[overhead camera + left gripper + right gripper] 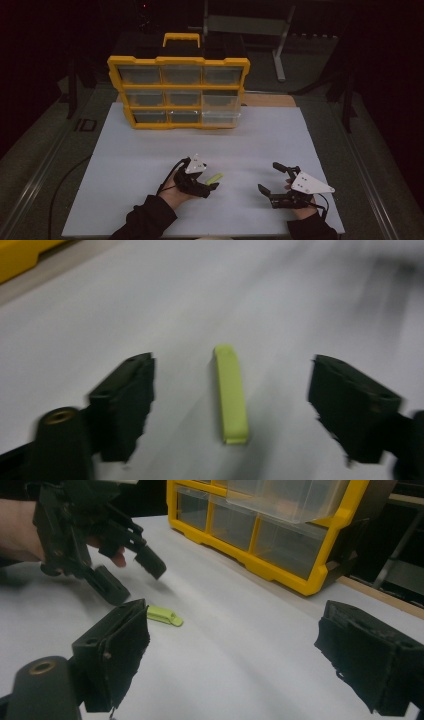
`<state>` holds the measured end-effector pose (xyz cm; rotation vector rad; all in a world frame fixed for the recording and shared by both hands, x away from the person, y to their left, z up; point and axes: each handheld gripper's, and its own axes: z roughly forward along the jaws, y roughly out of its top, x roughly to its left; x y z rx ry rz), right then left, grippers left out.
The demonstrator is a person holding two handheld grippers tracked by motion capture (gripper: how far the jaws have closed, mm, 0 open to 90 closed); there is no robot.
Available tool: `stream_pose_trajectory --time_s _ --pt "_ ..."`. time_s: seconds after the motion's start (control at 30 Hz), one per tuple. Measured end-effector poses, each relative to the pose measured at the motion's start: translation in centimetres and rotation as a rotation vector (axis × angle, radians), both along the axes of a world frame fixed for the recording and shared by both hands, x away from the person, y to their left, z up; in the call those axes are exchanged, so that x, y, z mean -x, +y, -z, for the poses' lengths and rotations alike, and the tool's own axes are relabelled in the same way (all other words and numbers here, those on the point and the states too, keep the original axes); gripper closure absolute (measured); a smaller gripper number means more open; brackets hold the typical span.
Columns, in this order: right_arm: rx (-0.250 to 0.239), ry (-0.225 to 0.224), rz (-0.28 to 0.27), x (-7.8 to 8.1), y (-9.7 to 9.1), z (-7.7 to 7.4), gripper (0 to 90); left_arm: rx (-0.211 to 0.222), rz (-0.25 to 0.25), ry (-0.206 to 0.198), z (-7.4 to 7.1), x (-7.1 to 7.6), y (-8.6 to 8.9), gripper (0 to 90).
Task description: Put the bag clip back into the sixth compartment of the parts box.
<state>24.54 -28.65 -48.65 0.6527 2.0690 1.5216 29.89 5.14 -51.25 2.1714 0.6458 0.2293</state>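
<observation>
High view first: my left gripper (212, 186) hangs low over the white board (280, 145), and the small green bar (215, 178) lies flat on this board just beside its jaws; my right gripper (269, 179) rests well apart to the right, with its jaws spread and nothing between them; the yellow drawer box (178, 92) stands at the far edge of the board, and one clear drawer at its right side is pulled out a little.

Left gripper view: the green bar (231, 392) lies between my two jaws, with its long side pointing away from me; the jaws are apart and do not touch it, there is a gap on each side; the picture is blurred.

Right gripper view: my own jaws stand wide and hold nothing; farther off I see the left gripper (131, 577) just above the green bar (164, 615), and the drawer box (280, 530) behind.

I judge the bar to be light, stiff and smooth plastic, so it can slip or turn under the pads; I think the best place to take it is across its two long sides, near the middle.
</observation>
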Motion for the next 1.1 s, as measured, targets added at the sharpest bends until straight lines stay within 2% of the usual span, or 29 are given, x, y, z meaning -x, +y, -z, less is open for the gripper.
stream_pose_trajectory --time_s 0.03,0.13,0.23,0.37,0.43,0.5,0.57,0.77,0.87,0.93,1.03,1.1 --pt "0.001 0.001 0.0 0.0 0.0 0.0 12.9 -0.001 0.008 0.011 0.1 0.0 -0.1 29.9" --pt "0.003 0.006 -0.001 0.0 0.1 0.1 12.9 -0.023 0.021 0.012 0.4 -0.1 -0.4 41.9" --pt "0.006 0.005 -0.002 0.0 0.1 0.1 12.9 -0.033 0.03 0.029 0.5 -0.2 -0.6 51.1" --pt "0.007 0.007 -0.001 0.0 0.1 0.1 12.9 -0.042 0.021 0.06 0.7 -0.5 -0.7 60.2" --pt "0.006 0.006 -0.002 0.0 0.1 0.1 12.9 -0.05 0.026 0.058 0.8 -0.5 -0.8 64.2" --pt "0.007 0.005 -0.002 0.0 0.1 0.1 12.9 -0.052 0.043 0.06 0.9 -0.5 -1.0 64.3" --pt "0.007 0.006 -0.003 0.0 0.1 0.1 12.9 -0.065 0.038 0.055 1.1 -0.5 -1.2 64.4" --pt "0.011 0.004 -0.004 0.0 0.2 0.1 12.9 -0.085 0.024 0.031 1.1 -0.5 -1.3 75.2" --pt "0.012 0.005 -0.006 0.0 0.2 0.1 12.9 -0.089 0.026 0.02 1.1 -0.5 -1.4 77.1" --pt "0.011 0.005 -0.007 0.0 0.2 0.1 12.9 -0.091 0.03 0.021 1.1 -0.6 -1.4 78.2" --pt "0.011 0.005 -0.006 -0.1 0.2 0.2 12.9 -0.092 0.044 0.052 0.8 -0.9 -1.0 78.9" --pt "0.011 0.003 -0.006 0.0 0.2 0.1 12.9 -0.087 0.054 0.055 0.4 -1.1 -0.8 79.0"
